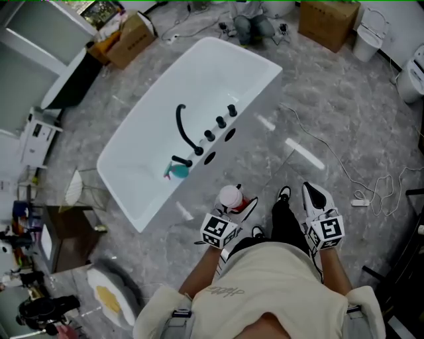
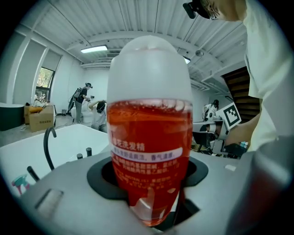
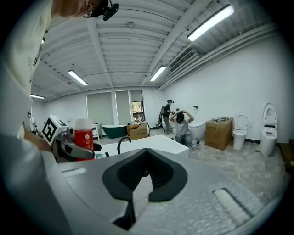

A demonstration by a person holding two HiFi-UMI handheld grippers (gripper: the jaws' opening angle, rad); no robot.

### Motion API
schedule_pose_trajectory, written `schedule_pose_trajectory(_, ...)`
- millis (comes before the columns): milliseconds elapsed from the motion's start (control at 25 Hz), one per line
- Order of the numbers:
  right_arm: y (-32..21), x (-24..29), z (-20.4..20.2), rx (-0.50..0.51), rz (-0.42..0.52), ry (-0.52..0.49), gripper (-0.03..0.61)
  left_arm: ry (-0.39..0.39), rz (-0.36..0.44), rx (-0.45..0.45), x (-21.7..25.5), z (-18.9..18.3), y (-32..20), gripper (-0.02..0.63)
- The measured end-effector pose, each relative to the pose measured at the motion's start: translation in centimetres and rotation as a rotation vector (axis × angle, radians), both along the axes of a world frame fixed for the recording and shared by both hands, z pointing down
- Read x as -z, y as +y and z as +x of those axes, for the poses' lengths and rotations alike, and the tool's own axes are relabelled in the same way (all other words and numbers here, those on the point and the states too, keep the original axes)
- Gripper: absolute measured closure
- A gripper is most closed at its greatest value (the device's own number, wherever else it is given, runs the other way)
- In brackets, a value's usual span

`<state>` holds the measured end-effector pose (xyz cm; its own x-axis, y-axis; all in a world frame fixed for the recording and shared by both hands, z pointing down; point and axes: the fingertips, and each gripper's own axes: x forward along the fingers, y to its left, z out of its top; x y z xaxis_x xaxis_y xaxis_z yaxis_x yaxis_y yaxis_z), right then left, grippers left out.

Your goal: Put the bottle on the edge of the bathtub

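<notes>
Now it's the carry step: the left gripper [image 1: 233,206] has its jaws roughly half apart, clamped on the translucent red plastic bottle with the white cap [image 2: 149,137], which stands upright between them. Ahead of those jaws lies the white freestanding bathtub [image 1: 260,85]. The next move likely calls for reaching forward and lowering the bottle squarely onto the rim. The right gripper [image 3: 144,176] has its jaws together, with nothing between them.

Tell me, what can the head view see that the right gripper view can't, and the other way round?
Only the head view: the person's shoes and a white cable trailing over the floor. Only the right gripper view: the ceiling lights and the camera on the person's head. Both: the white bathtub, its black faucet, and the red bottle clamped in the left gripper.
</notes>
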<state>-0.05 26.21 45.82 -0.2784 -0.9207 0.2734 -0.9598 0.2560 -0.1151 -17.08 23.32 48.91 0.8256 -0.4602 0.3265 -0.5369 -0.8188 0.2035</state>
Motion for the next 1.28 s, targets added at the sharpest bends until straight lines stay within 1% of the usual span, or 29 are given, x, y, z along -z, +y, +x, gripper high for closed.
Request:
schedule_pose_trajectory(160, -5.6, -0.2, 1.2, 0.053, 0.021, 0.002, 0.578, -0.010, -0.017, 0.017, 0.6, 1.6, -4.3, 0.314)
schedule_pose_trajectory(400, -12.4, 0.0, 4.9, 0.107, 0.038, -0.010, 0.578, -0.023, 0.000, 0.048, 2.0, 5.8, -10.8, 0.313)
schedule_pose_trajectory(560, -15.6, -0.2, 7.5, 0.111, 0.023, -0.050, 0.578, -0.022, 0.009, 0.072, 2.3, 8.2, -14.3, 0.314)
schedule_pose_trajectory(720, -17.0, -1.4, 9.1, 0.163, 0.000, -0.015, 0.578, -0.019, 0.022, 0.104, 2.1, 10.6, -17.1, 0.313)
schedule_pose_trajectory(960, -18.5, -2.6, 9.0, 0.234, -0.049, 0.007, 0.577, -0.059, -0.006, 0.126, 0.6, 11.6, -19.6, 0.313)
schedule_pose_trajectory(1040, -19.2, -3.0, 8.7, 0.232, -0.064, -0.004, 0.578, -0.067, -0.021, 0.130, -0.6, 11.7, -20.5, 0.313)
schedule_pose_trajectory(1160, -20.4, -2.8, 7.8, 0.218, -0.072, -0.061, 0.578, -0.076, -0.035, 0.140, -3.0, 11.5, -22.3, 0.313)
schedule_pose_trajectory(1280, -22.0, -3.1, 6.8, 0.219, -0.089, -0.050, 0.577, -0.081, -0.034, 0.183, -5.6, 10.9, -25.1, 0.313)
